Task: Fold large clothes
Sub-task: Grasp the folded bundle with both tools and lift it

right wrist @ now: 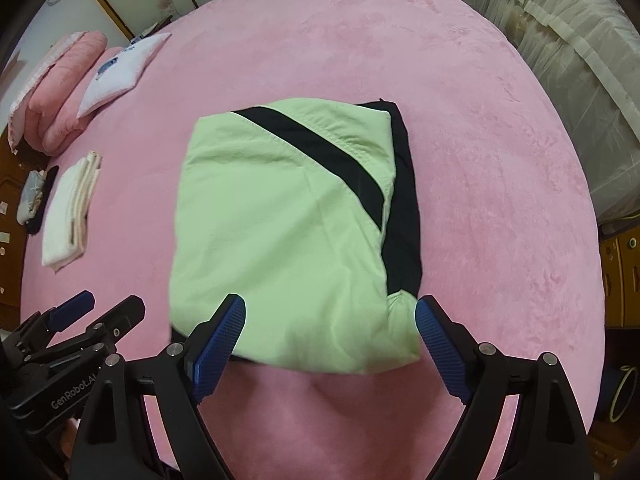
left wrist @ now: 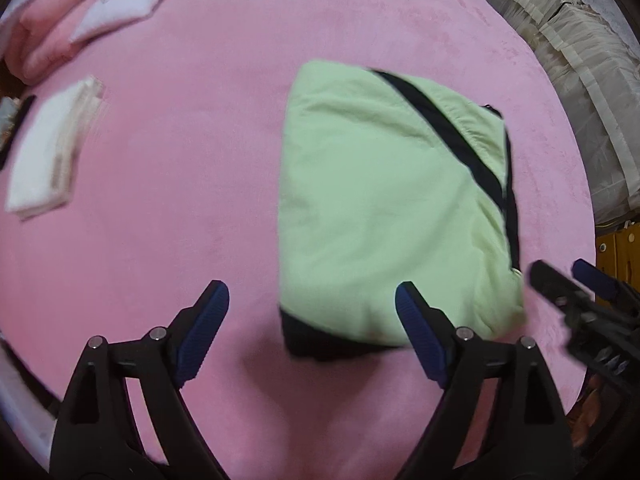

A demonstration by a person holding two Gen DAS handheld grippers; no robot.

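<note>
A light green garment (left wrist: 380, 200) (right wrist: 280, 220) with a black diagonal stripe and black edging lies folded into a rectangle on the pink bed cover (left wrist: 180, 160) (right wrist: 500, 200). My left gripper (left wrist: 311, 294) hangs open above the garment's near left corner, its blue pads wide apart and pressing on nothing. It also shows at the lower left of the right wrist view as the left gripper (right wrist: 100, 308). My right gripper (right wrist: 331, 304) stands open over the garment's near edge, nothing pinched. In the left wrist view the right gripper (left wrist: 564, 280) sits just past the garment's near right corner.
A stack of folded white cloths (left wrist: 44, 152) (right wrist: 70, 212) lies at the left of the bed. A rolled pink quilt (left wrist: 52, 32) (right wrist: 60, 92) and a white pillow (left wrist: 128, 0) (right wrist: 120, 68) sit at the far left. Beige curtains (left wrist: 580, 60) (right wrist: 580, 60) hang beyond the right edge.
</note>
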